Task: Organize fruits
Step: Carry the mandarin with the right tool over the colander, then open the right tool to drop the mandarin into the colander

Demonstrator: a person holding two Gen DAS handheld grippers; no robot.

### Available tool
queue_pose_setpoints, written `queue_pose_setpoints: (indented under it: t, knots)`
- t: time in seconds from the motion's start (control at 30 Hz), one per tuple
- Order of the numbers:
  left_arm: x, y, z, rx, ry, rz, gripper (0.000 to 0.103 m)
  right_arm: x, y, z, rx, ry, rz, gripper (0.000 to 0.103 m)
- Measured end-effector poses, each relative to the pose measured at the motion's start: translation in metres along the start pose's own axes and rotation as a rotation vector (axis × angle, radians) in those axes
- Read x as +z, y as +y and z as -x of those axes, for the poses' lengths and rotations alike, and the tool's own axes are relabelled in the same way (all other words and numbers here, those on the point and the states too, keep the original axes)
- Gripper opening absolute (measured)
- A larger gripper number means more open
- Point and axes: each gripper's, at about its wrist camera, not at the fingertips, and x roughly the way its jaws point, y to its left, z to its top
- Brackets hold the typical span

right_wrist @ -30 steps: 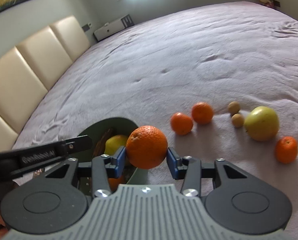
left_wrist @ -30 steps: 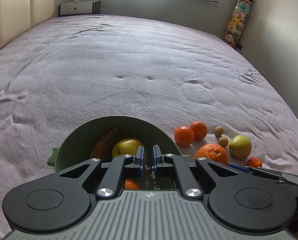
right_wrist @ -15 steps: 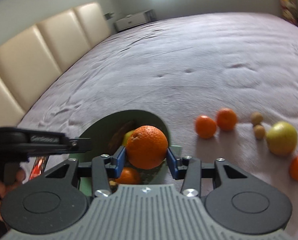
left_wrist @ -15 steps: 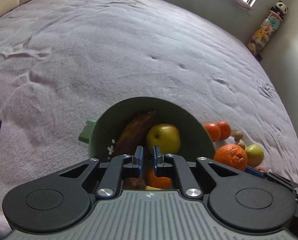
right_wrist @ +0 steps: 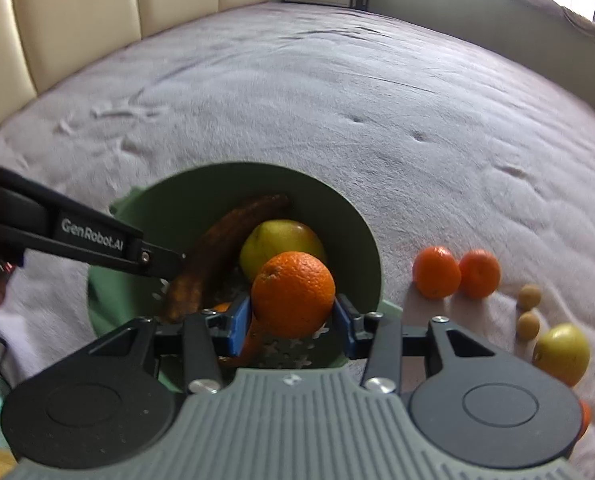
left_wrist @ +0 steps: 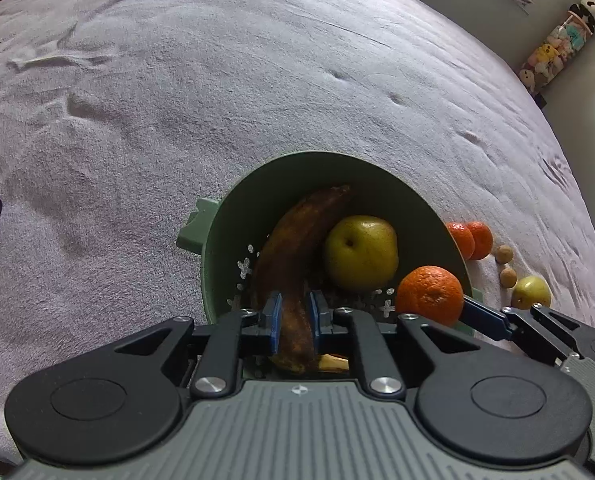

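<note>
Right claw [right_wrist: 293,320], orange [right_wrist: 293,294] now over bowl [right_wrist: 361,240]

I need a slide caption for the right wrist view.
Right gripper holds a round orange above the green perforated bowl containing a brown banana.

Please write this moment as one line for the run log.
right hand-held gripper: shut on orange, over bowl | left hand-held gripper: narrow gap, by banana in bowl | still on bed: two mandarins
</note>
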Motion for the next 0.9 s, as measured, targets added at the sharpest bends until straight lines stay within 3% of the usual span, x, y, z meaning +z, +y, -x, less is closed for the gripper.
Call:
queue_pose_setpoints:
  t: [0.3, 0.9]
  knots:
    - [0.002, -0.004, -0.012, 0.005, 0.022, -0.016, 0.018, 0.000, 0.007, -0.025, -0.047, 0.081, 0.083, 0.042]
    - [0.005, -0.008, -0.013, 0.006, 0.027, -0.022, 0.025, -0.002, 0.013, -0.027, -0.058, 0.085, 0.107, 0.043]
